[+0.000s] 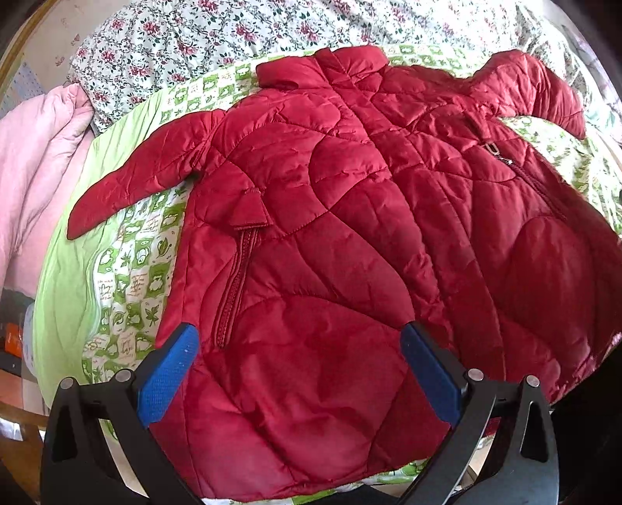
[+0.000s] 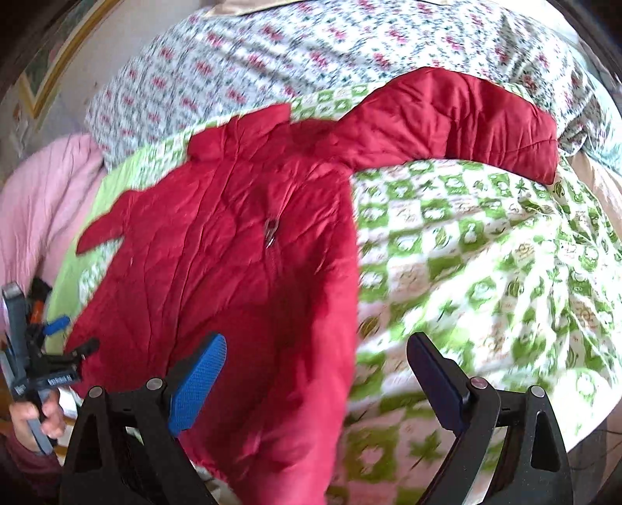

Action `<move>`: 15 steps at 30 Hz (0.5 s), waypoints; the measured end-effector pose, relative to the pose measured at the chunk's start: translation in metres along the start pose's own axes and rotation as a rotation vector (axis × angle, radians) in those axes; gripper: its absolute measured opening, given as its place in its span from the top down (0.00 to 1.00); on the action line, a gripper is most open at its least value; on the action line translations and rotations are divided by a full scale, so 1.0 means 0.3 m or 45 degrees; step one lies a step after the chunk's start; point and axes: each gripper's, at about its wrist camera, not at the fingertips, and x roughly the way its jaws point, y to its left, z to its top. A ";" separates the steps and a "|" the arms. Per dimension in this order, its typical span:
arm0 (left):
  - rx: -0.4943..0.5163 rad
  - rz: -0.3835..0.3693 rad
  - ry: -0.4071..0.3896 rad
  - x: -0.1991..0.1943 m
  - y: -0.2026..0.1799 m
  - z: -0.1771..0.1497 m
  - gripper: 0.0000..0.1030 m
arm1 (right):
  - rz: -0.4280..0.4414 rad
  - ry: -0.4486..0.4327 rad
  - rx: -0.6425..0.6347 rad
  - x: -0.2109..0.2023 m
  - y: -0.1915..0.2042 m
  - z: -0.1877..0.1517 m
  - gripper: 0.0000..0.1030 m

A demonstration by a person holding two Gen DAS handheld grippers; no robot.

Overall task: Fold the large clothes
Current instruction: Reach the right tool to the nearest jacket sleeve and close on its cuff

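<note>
A red quilted jacket (image 1: 330,233) lies flat on the bed, collar far, hem near, both sleeves spread out. It also shows in the right wrist view (image 2: 233,252). My left gripper (image 1: 299,338) is open and empty, hovering over the jacket's hem near the left pocket zipper (image 1: 233,287). My right gripper (image 2: 317,349) is open and empty, above the jacket's right edge near the hem. The right sleeve (image 2: 458,116) stretches away to the far right. The left gripper appears in the right wrist view (image 2: 54,349), held in a hand at the left edge.
A green and white patterned quilt (image 2: 486,252) covers the bed under the jacket. A floral blanket (image 1: 233,35) lies bunched at the far side. A pink duvet (image 1: 35,155) is piled at the left.
</note>
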 end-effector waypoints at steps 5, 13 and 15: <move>0.005 -0.010 0.016 0.026 -0.011 0.025 0.00 | -0.059 -0.073 0.075 0.012 -0.133 0.086 0.13; -0.011 -0.027 0.058 0.074 -0.026 0.073 0.00 | -0.251 -0.163 0.106 0.047 -0.349 0.218 0.23; -0.010 -0.025 0.061 0.082 -0.031 0.084 0.00 | -0.289 -0.174 0.136 0.065 -0.428 0.250 0.28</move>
